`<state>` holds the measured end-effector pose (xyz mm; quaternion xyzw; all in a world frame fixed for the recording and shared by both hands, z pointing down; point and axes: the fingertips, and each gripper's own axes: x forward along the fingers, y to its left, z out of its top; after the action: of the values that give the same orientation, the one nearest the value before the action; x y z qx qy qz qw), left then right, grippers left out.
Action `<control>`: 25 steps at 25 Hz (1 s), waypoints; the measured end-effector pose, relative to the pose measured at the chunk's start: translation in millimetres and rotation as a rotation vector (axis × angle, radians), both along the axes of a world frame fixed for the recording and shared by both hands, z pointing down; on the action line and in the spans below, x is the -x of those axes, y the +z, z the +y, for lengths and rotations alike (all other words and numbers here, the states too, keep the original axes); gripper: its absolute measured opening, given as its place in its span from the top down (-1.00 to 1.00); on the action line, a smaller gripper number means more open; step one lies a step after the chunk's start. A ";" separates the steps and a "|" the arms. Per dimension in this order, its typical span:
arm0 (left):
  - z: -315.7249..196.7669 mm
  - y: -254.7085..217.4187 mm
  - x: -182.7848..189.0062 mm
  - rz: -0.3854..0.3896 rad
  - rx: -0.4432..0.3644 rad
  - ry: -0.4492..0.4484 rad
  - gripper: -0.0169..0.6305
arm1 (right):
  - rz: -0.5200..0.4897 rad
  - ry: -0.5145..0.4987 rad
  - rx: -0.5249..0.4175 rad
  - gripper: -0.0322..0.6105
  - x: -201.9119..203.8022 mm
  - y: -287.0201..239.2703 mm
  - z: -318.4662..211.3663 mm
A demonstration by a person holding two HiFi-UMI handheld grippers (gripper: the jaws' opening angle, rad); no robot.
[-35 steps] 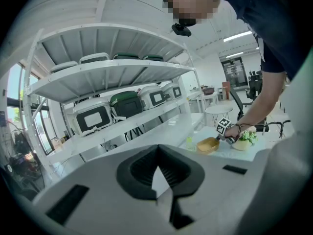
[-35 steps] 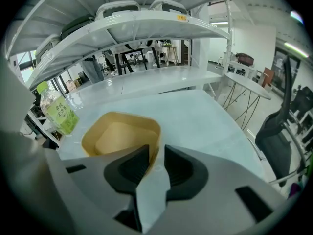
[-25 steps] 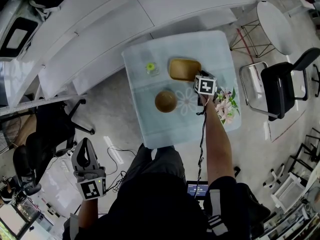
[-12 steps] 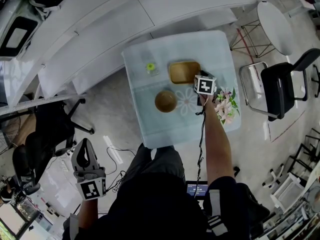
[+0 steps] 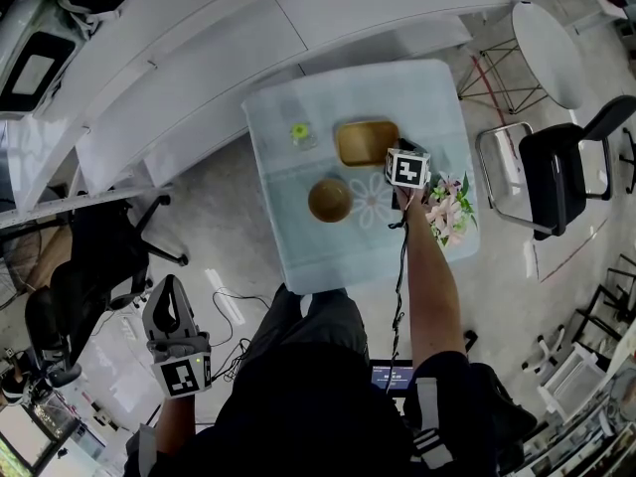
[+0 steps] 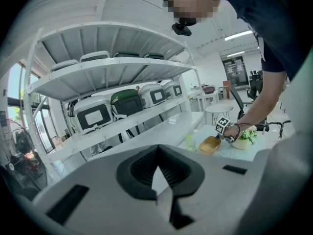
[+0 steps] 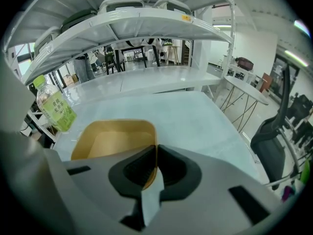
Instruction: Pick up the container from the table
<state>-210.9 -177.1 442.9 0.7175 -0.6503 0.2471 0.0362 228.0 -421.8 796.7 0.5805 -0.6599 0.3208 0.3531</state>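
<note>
Right gripper closed on the rim of the container; left gripper idle off the table

The tan, rectangular container (image 5: 363,139) sits in the far half of the table (image 5: 422,97), about midway between its left and right edges. The right gripper (image 5: 391,157) points steeply down at it, and its jaws are clamped on the container's thin right-hand wall, one pad inside and one outside. A green-labelled bottle (image 5: 299,135) stands just beside the container on the side toward the table's left edge. A round brown bowl (image 5: 329,201) stands near the table's centre, apart from the container on its near side. A pot of flowers (image 5: 449,207) is at the right edge. The left gripper (image 5: 170,288) is held low at the person's left, well clear of the table's near-left corner, its jaws together with nothing between them
</note>
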 end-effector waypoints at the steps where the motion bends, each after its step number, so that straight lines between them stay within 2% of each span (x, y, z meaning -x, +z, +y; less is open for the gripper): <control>1: 0.3 0.0 0.1 0.000 -0.001 0.001 0.93 | 0.000 0.000 -0.002 0.85 0.3 -1.1 0.0; 16: 5.6 -4.9 3.4 0.011 -0.014 0.006 0.93 | -0.099 0.089 -0.035 0.85 2.9 -27.8 3.9; 20: 5.5 -6.3 3.3 0.001 -0.025 0.035 0.93 | -0.128 0.112 -0.047 0.85 5.7 -40.4 6.0; 25: 4.3 -8.4 -0.1 0.026 -0.028 0.035 0.94 | -0.162 0.125 -0.056 0.85 7.3 -57.1 11.6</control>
<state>-210.8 -172.8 434.5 0.7325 -0.6404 0.2290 0.0302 220.7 -410.2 739.5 0.6024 -0.6573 0.3697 0.2616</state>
